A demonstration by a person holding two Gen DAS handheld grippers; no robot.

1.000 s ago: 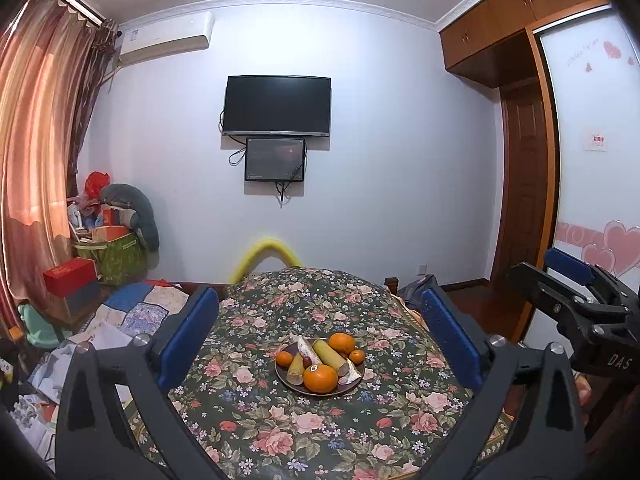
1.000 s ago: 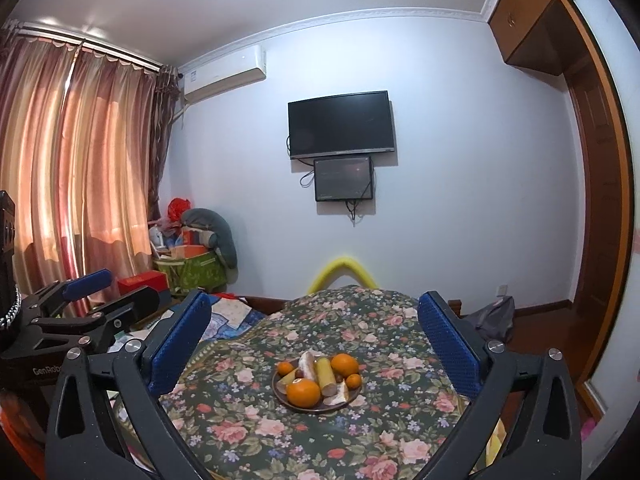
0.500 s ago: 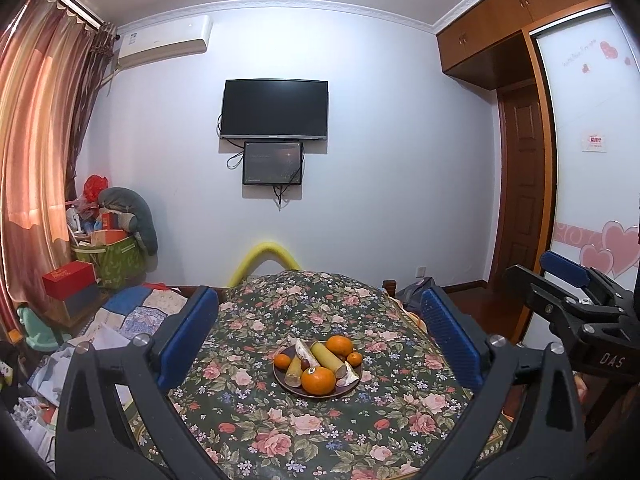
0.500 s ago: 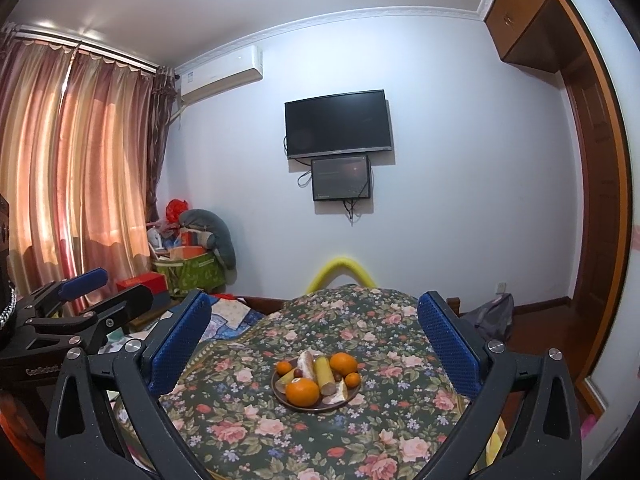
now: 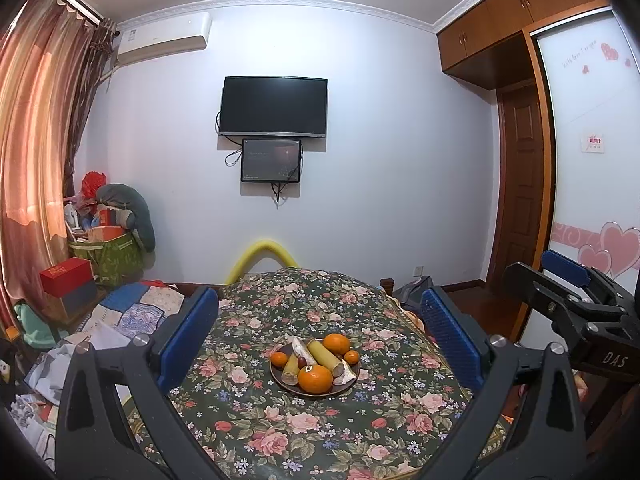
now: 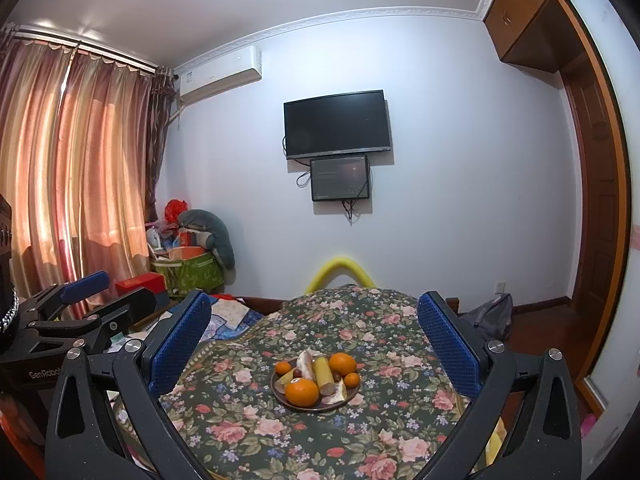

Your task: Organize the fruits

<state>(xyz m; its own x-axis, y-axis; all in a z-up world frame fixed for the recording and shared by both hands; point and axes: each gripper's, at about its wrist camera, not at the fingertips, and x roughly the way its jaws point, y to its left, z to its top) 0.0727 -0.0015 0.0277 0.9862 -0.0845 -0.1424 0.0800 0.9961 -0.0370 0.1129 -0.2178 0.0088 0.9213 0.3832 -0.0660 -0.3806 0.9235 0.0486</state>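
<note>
A dark round plate (image 5: 348, 386) (image 6: 347, 397) sits mid-table on the floral tablecloth. It holds several oranges, such as the large front one (image 5: 315, 379) (image 6: 302, 392), yellow-green sugarcane pieces (image 5: 323, 353) (image 6: 323, 371), small dark red fruits and pale pomelo wedges. My left gripper (image 5: 320, 334) is open and empty, held above and short of the plate. My right gripper (image 6: 314, 334) is open and empty, likewise held back. Each gripper shows at the edge of the other's view (image 5: 576, 300) (image 6: 80, 308).
The round table (image 5: 280, 432) has a floral cloth. A yellow padded chair back (image 5: 266, 254) stands behind it. Bags, boxes and a cushion (image 5: 108, 248) pile at the left by the curtain. A TV (image 5: 274, 106) hangs on the far wall. A wardrobe and door stand at the right.
Both cameras tilted slightly, so the plate sits a little lower in each view. Both grippers stay open and empty.
</note>
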